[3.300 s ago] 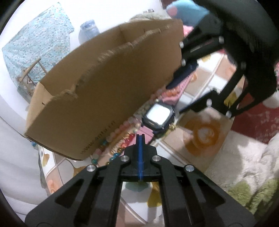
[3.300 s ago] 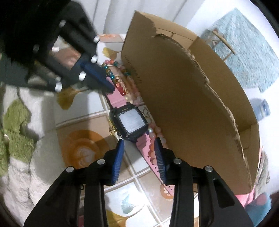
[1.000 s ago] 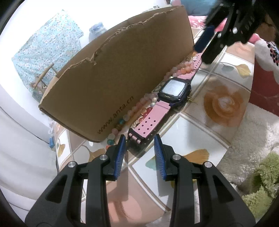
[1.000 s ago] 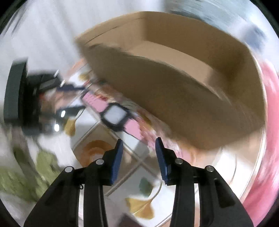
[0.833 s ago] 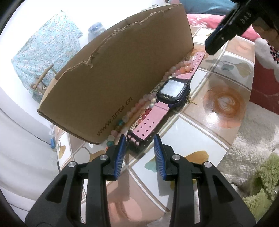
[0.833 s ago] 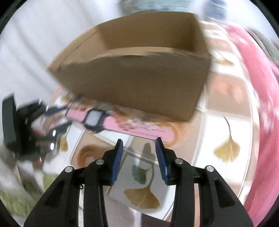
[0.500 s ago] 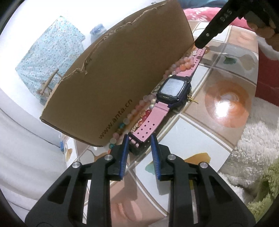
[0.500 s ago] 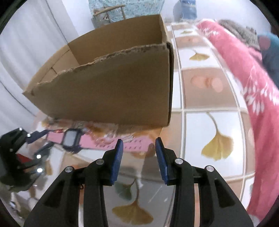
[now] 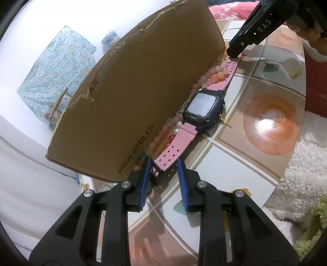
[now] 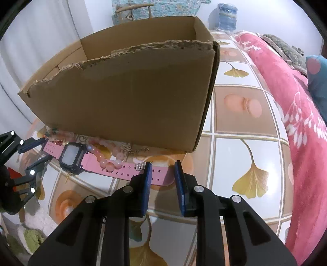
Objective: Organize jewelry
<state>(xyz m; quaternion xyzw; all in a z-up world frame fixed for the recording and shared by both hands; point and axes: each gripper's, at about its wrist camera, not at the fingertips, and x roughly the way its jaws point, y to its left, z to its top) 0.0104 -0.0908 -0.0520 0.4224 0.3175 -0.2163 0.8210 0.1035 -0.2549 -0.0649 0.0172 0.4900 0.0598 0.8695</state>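
Observation:
A pink watch (image 9: 202,106) with a black square face lies flat on the tiled table along the front wall of an open cardboard box (image 9: 143,86). Pink and coloured bead bracelets (image 9: 167,133) lie between the watch and the box. My left gripper (image 9: 163,171) is open, its fingers straddling the near strap end. In the right wrist view my right gripper (image 10: 162,174) is open, its fingers on either side of the watch's (image 10: 73,156) other strap end, next to the box (image 10: 132,98). Beads (image 10: 108,161) and a small silver charm (image 10: 141,166) rest on the strap.
The table (image 10: 245,122) has glossy ginkgo-leaf tiles. A red blanket (image 10: 296,102) lies along its right side. A white and green fluffy rug (image 9: 302,174) lies beside the table. A blue water jug (image 10: 226,15) and a chair stand behind the box.
My right gripper swung around the box and came down over the far strap end. My left gripper moved forward until its fingers straddle the near strap end. The watch stayed put.

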